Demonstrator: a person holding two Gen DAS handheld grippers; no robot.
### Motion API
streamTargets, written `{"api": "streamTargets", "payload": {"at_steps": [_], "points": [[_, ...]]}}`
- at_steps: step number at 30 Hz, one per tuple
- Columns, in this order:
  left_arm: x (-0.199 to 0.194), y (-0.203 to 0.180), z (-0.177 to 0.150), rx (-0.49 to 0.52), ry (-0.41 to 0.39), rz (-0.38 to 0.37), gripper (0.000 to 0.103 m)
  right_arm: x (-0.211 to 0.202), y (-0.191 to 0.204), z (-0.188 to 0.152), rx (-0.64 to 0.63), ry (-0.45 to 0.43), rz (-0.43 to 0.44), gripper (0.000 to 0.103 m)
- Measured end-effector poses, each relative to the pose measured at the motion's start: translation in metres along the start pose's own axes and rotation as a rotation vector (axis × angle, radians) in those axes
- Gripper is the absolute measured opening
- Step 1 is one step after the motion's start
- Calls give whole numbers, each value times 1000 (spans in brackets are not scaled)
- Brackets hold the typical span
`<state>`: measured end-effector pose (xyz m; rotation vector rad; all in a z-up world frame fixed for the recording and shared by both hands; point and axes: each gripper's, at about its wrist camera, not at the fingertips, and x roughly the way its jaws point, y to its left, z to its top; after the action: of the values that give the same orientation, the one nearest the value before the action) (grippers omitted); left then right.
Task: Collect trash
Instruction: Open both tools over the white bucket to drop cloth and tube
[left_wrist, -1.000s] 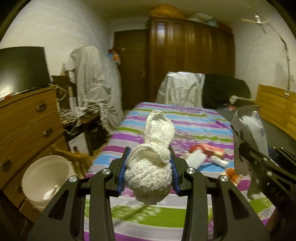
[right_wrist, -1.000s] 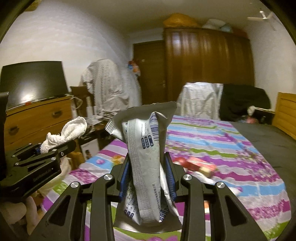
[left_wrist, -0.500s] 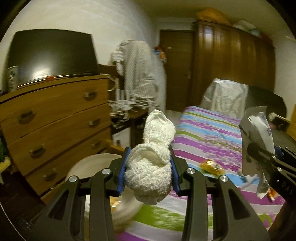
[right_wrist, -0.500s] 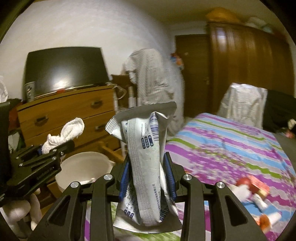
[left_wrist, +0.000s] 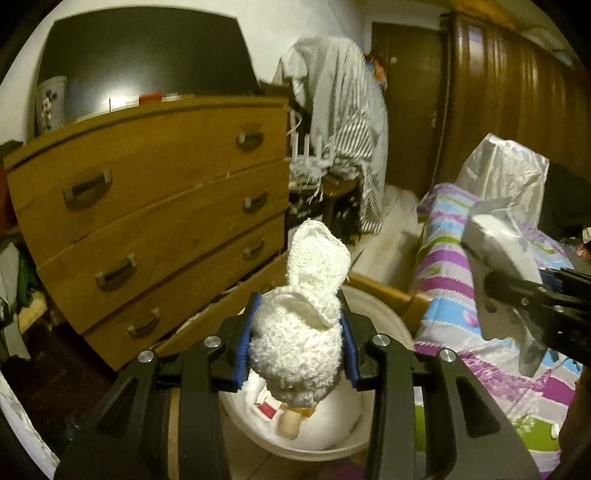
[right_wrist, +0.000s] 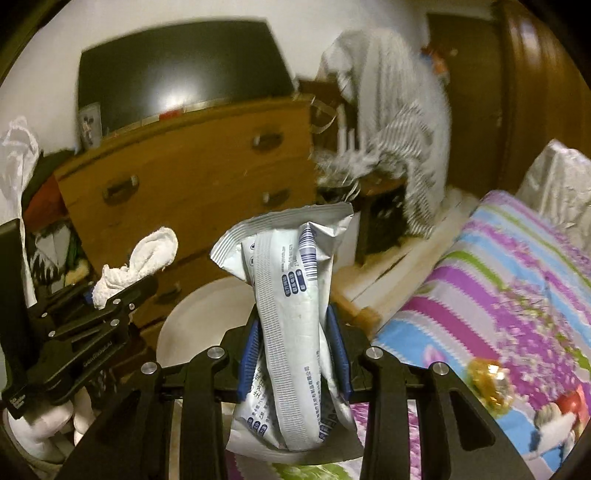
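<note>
The left tongs (left_wrist: 297, 345) pinch a white sock (left_wrist: 301, 332) and hold it right over the white bin (left_wrist: 384, 325) on the floor — the bin sits between the dresser (left_wrist: 155, 206) and the striped bed (left_wrist: 461, 332), with scraps already inside. The right tongs (right_wrist: 293, 356) grip a silver wrapper (right_wrist: 291, 314), upright between the blue pads, just beside the left pair and near the bin's rim. More litter — a gold wrapper (right_wrist: 487, 380) — lies on the bed.
</note>
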<state>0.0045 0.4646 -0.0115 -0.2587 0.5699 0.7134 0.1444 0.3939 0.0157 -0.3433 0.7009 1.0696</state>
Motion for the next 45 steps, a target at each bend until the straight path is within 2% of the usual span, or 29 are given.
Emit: {"api": "streamTargets", "payload": {"at_steps": [3, 7, 11, 13, 21, 22, 23, 24, 25, 26, 40, 45], "points": [[19, 9, -1, 2, 42, -1, 37, 46, 9, 10, -16, 105, 27, 36], [43, 15, -3, -1, 97, -13, 37, 86, 12, 14, -8, 184, 44, 36], [61, 22, -8, -17, 136, -20, 37, 106, 14, 12, 5, 210, 61, 36], [68, 24, -11, -22, 148, -21, 37, 103, 10, 1, 5, 212, 68, 36], [80, 31, -14, -32, 163, -21, 38, 114, 4, 1, 4, 215, 81, 37], [81, 32, -14, -31, 166, -21, 39, 114, 4, 1, 4, 214, 84, 38], [81, 33, -14, -33, 169, -21, 40, 114, 5, 0, 6, 215, 94, 44], [81, 34, -14, -36, 170, -19, 46, 114, 5, 0, 9, 213, 100, 48], [80, 36, -14, -41, 168, -16, 53, 112, 4, -1, 13, 204, 102, 56], [80, 36, -13, -43, 164, -12, 54, 109, 3, -1, 18, 195, 104, 58], [63, 32, -13, -43, 146, -10, 54, 64, -15, -3, 51, 113, 103, 58], [47, 23, -15, -35, 130, -16, 54, 34, -21, -14, 56, 76, 101, 58]]}}
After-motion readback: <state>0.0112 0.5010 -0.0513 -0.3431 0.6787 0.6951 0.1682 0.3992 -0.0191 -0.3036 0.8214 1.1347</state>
